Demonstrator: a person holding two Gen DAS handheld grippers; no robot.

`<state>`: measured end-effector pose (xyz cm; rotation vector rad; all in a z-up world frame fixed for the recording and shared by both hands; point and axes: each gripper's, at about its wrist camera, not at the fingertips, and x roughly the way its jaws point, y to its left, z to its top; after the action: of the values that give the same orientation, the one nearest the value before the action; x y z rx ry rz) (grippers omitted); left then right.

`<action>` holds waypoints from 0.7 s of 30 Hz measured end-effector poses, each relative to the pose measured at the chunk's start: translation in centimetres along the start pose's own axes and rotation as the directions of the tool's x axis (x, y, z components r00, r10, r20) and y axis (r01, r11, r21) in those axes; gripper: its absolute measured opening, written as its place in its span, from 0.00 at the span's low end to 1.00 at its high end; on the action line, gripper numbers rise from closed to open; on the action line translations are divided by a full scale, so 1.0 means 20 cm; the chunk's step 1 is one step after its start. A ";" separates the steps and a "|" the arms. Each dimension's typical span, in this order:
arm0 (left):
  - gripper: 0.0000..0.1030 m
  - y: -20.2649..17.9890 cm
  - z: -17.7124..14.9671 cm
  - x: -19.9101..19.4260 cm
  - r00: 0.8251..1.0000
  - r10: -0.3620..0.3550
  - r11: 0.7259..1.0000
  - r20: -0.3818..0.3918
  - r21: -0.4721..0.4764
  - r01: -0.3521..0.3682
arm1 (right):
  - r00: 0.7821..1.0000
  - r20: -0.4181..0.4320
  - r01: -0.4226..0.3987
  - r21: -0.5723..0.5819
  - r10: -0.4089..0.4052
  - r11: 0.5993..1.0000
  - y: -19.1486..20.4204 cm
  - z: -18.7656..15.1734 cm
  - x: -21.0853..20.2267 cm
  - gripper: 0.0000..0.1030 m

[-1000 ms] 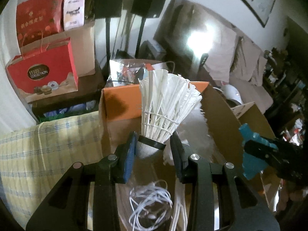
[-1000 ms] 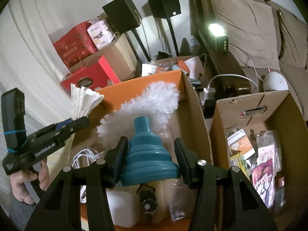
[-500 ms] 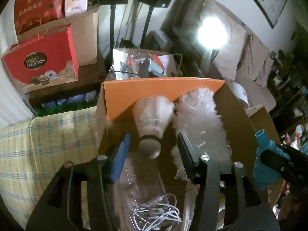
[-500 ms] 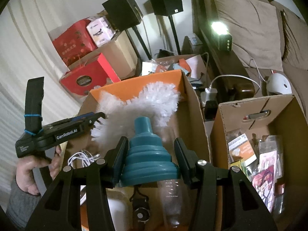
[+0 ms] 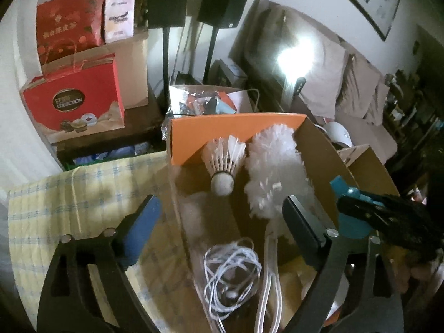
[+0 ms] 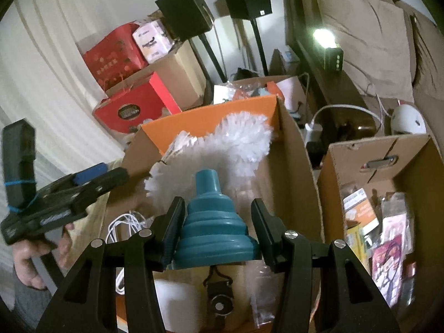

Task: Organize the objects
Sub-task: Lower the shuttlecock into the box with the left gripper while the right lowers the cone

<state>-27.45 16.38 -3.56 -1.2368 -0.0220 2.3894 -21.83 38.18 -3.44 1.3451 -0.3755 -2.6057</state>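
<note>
A white shuttlecock (image 5: pixel 223 163) lies in the cardboard box (image 5: pixel 319 149) with the orange flap, beside a white fluffy duster (image 5: pixel 273 172); it also shows in the right wrist view (image 6: pixel 180 144). My left gripper (image 5: pixel 219 227) is open and empty, above the box's near-left side. My right gripper (image 6: pixel 217 227) is shut on a teal collapsible funnel (image 6: pixel 212 222) and holds it over the same box (image 6: pixel 294 161). The funnel also shows at the right of the left wrist view (image 5: pixel 348 211).
A coiled white cable (image 5: pixel 230 272) lies in the box. A second cardboard box (image 6: pixel 360 161) with packets stands to the right. A yellow checked cloth (image 5: pixel 83 194) lies left. Red gift bags (image 5: pixel 75 102), speakers on stands (image 5: pixel 169 0) and a sofa (image 6: pixel 360 27) are behind.
My left gripper has opened, let go of the shuttlecock into the box and drawn back. My right gripper has kept the funnel over the box.
</note>
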 end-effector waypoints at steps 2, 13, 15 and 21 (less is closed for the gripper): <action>0.89 -0.01 -0.04 -0.02 1.000 0.003 1.000 0.001 0.009 -0.003 | 1.000 -0.015 0.003 0.013 -0.003 1.000 -0.01 -0.01 0.03 0.49; 0.93 -0.02 -0.16 -0.11 1.000 0.013 0.999 0.011 0.052 -0.014 | 0.999 -0.051 0.025 0.094 -0.021 0.995 -0.11 -0.04 0.12 0.60; 0.93 -0.02 -0.18 -0.13 1.000 0.001 0.999 0.010 0.047 -0.002 | 0.999 -0.037 0.024 0.083 -0.021 0.996 -0.09 -0.04 0.10 0.61; 0.94 -0.01 -0.25 -0.19 1.000 0.000 0.999 0.011 0.048 0.000 | 0.998 0.020 0.052 0.037 -0.053 0.998 -0.02 -0.08 0.00 0.65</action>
<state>-21.52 14.15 -3.51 -1.2014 0.0322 2.3824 -20.55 38.28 -4.37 1.3584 -0.3984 -2.6701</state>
